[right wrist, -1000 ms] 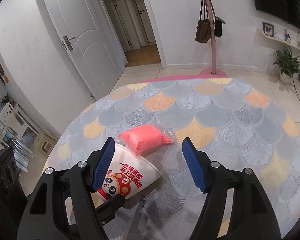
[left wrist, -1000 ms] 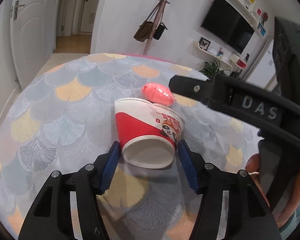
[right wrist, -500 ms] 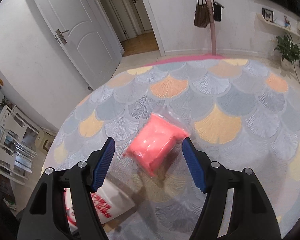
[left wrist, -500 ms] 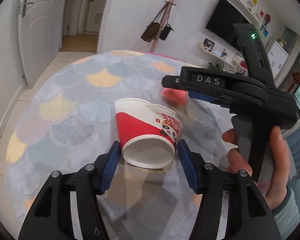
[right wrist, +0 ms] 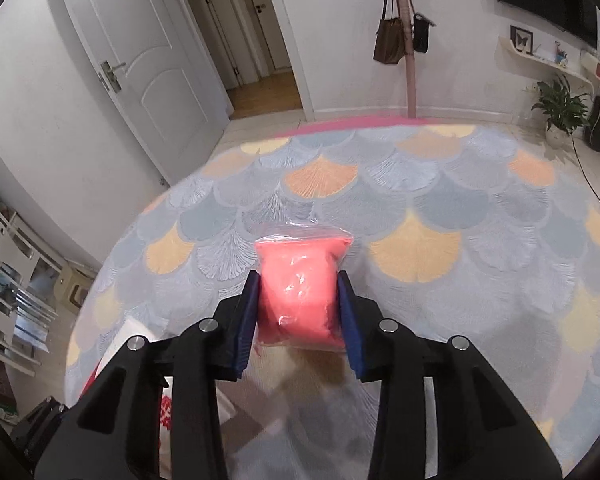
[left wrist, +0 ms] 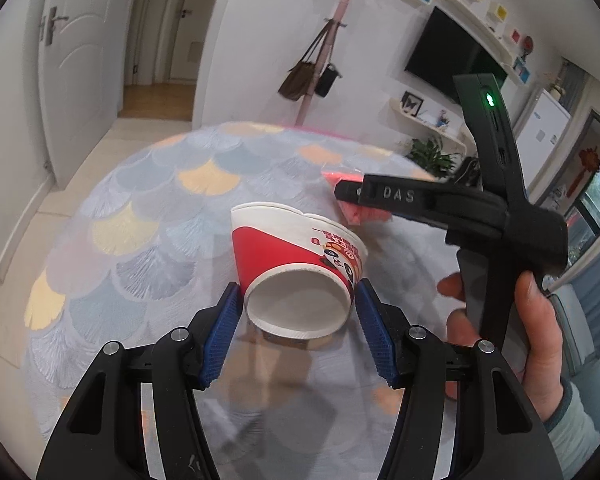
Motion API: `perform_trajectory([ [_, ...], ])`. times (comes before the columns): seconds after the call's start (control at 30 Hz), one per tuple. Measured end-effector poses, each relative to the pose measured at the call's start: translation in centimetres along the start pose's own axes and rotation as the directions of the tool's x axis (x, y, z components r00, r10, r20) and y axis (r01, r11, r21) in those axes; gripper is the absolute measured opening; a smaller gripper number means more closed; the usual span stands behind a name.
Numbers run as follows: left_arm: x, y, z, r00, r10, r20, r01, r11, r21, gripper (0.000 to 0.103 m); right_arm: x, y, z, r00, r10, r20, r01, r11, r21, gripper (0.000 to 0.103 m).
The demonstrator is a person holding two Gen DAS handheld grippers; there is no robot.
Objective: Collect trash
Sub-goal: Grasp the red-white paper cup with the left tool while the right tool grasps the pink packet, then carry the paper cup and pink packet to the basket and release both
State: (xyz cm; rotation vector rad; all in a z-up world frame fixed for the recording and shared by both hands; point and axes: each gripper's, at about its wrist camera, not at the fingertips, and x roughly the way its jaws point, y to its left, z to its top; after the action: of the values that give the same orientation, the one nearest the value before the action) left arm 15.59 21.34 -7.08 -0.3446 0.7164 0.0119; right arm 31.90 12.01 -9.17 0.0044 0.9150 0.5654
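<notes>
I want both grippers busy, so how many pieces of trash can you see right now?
2. The red and white paper cup is clamped on its side in the left gripper. The pink plastic bag is pinched in the right gripper. More may lie outside both views.

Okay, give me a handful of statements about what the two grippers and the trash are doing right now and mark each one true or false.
1. The left gripper is clamped on the base of a red and white paper cup. True.
2. The cup stands upright on the rug. False: it is held tipped, its base toward the camera.
3. The right gripper is shut on a pink plastic bag. True.
4. The right gripper's fingers are spread wide with nothing between them. False: both blue pads press against the bag's sides.
5. A handbag hangs on the pink coat stand by the wall. True.
</notes>
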Motion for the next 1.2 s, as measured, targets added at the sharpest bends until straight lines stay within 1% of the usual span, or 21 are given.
perform_trajectory([
  [0.1, -0.8, -1.7, 0.5, 0.999, -0.022, 0.028, 0.021, 0.999, 0.026, 0.057, -3.1, -0.7, -0.1, 0.998, -0.02, 0.06, 0.02, 1.0, -0.009, 0.034],
  [0.2, -1.4, -3.6, 1.0, 0.998, -0.048, 0.049, 0.046, 0.997, 0.056, 0.056, -6.6, -1.8, -0.4, 0.991, -0.04, 0.125, 0.042, 0.999, -0.009, 0.034],
  [0.3, -1.8, -6.2, 1.5, 0.995, -0.074, 0.064, 0.067, 0.993, 0.102, 0.056, -10.1, -3.6, -0.9, 0.981, -0.067, 0.183, 0.067, 0.998, 0.006, 0.034],
  [0.43, -1.8, -10.2, 2.1, 0.99, -0.12, 0.069, 0.107, 0.98, 0.168, 0.056, -14.2, -7.0, -2.0, 0.967, -0.112, 0.229, 0.106, 0.994, 0.04, 0.034],
  [0.53, -1.1, -13.4, 2.3, 0.985, -0.16, 0.06, 0.145, 0.967, 0.21, 0.056, -17.2, -10.1, -3.2, 0.948, -0.178, 0.263, 0.166, 0.984, 0.07, 0.034],
  [0.6, -0.4, -16.0, 2.4, 0.985, -0.164, 0.055, 0.145, 0.956, 0.254, 0.056, -19.1, -12.0, -4.2, 0.926, -0.254, 0.28, 0.239, 0.967, 0.087, 0.034],
  [0.67, 0.5, -19.5, 2.5, 0.984, -0.168, 0.055, 0.142, 0.936, 0.322, 0.056, -20.9, -14.1, -5.5, 0.9, -0.323, 0.294, 0.304, 0.946, 0.108, 0.034],
  [0.7, 0.9, -21.2, 2.5, 0.982, -0.181, 0.05, 0.153, 0.926, 0.346, 0.056, -21.8, -15.4, -6.2, 0.89, -0.347, 0.297, 0.323, 0.938, 0.13, 0.034],
  [0.83, 3.0, -26.2, 2.1, 0.97, -0.244, 0.009, 0.221, 0.891, 0.396, 0.056, -24.3, -20.6, -8.9, 0.874, -0.4, 0.276, 0.344, 0.91, 0.23, 0.034],
  [0.9, 4.1, -28.4, 1.7, 0.965, -0.262, -0.011, 0.244, 0.879, 0.41, 0.057, -25.3, -23.6, -10.3, 0.867, -0.431, 0.252, 0.359, 0.889, 0.283, 0.034],
  [0.97, 5.3, -30.8, 0.9, 0.96, -0.277, -0.03, 0.262, 0.861, 0.436, 0.057, -26.1, -26.3, -11.7, 0.859, -0.458, 0.231, 0.374, 0.867, 0.328, 0.034],
  [1.03, 6.7, -33.2, 0.0, 0.953, -0.296, -0.064, 0.291, 0.838, 0.462, 0.057, -26.5, -28.8, -13.4, 0.855, -0.478, 0.201, 0.383, 0.844, 0.376, 0.034],
  [1.13, 8.4, -36.0, -1.5, 0.942, -0.319, -0.109, 0.33, 0.807, 0.489, 0.057, -26.5, -31.4, -15.2, 0.852, -0.5, 0.158, 0.399, 0.814, 0.422, 0.034],
  [1.2, 9.4, -37.2, -2.2, 0.937, -0.324, -0.13, 0.345, 0.799, 0.492, 0.057, -26.5, -33.1, -16.4, 0.851, -0.507, 0.136, 0.402, 0.796, 0.451, 0.034],
])
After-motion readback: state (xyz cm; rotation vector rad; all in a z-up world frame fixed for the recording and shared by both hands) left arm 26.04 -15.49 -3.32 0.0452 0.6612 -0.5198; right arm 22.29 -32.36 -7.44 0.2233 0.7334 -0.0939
